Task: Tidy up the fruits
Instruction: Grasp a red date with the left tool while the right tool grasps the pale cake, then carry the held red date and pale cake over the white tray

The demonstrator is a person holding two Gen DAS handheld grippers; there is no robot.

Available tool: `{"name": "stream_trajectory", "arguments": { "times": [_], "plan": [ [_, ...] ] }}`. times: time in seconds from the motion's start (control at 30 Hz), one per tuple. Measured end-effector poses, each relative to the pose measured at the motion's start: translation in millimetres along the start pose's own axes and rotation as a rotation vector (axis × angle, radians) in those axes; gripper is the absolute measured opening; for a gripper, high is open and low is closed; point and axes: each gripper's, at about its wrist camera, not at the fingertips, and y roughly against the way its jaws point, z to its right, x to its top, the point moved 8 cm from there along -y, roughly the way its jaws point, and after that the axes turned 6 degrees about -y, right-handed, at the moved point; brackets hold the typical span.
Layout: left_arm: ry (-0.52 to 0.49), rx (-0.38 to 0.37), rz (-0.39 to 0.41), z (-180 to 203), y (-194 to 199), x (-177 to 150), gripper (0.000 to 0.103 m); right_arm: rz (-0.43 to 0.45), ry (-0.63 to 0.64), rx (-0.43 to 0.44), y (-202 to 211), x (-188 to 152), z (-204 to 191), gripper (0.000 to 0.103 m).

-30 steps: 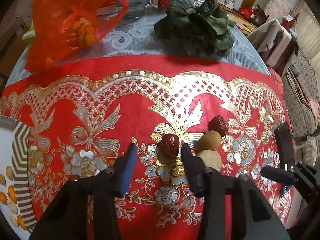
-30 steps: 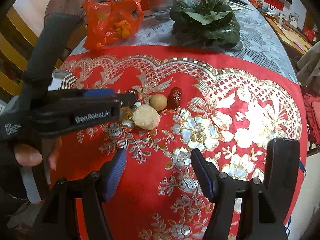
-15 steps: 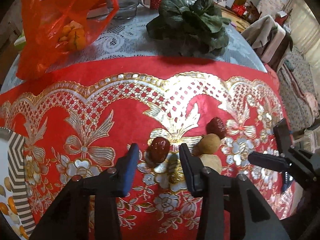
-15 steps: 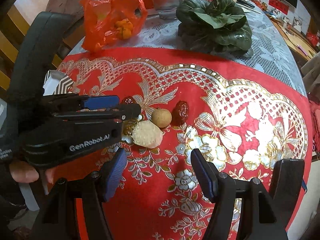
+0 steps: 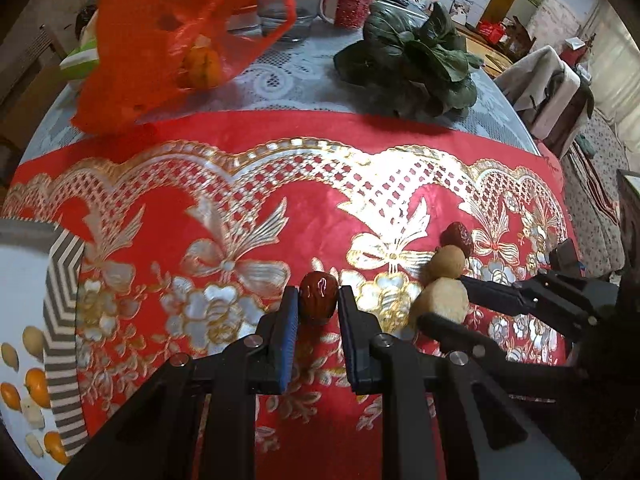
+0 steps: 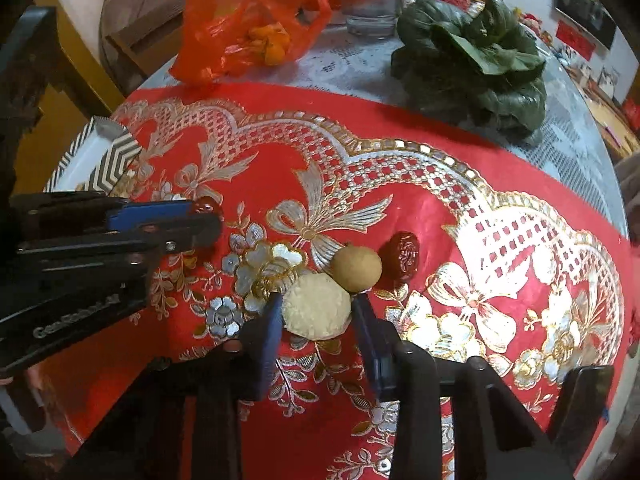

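My left gripper is shut on a dark red date, its pads touching both sides; the date also shows in the right wrist view. My right gripper has closed around a pale round cake-like piece, also in the left wrist view, its pads touching both sides. A tan round fruit and a second red date lie just beyond it on the red and gold cloth.
A plate with a grey chevron rim holding small fruit pieces sits at the left edge. An orange bag with tangerines, a leafy green vegetable, a glass and a red mug stand at the back.
Both grippers have closed: the left one onto the dark red date, the right one moved forward and closed around the pale piece.
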Motion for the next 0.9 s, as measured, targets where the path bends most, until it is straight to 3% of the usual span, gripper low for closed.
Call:
{"name": "stream_trajectory", "arguments": {
  "times": [0.4,0.9],
  "plan": [
    [0.030,0.047,0.068,-29.3,49.9,-18.4,0.019,0.029,0.031,0.045,41.9,-8.2,-37.2,0.038],
    [0.114,0.136,0.135,-104.6,110.2,-47.1,0.019,0.042,0.190,0.104,45.3,11.6,-144.9,0.038]
  ]
}}
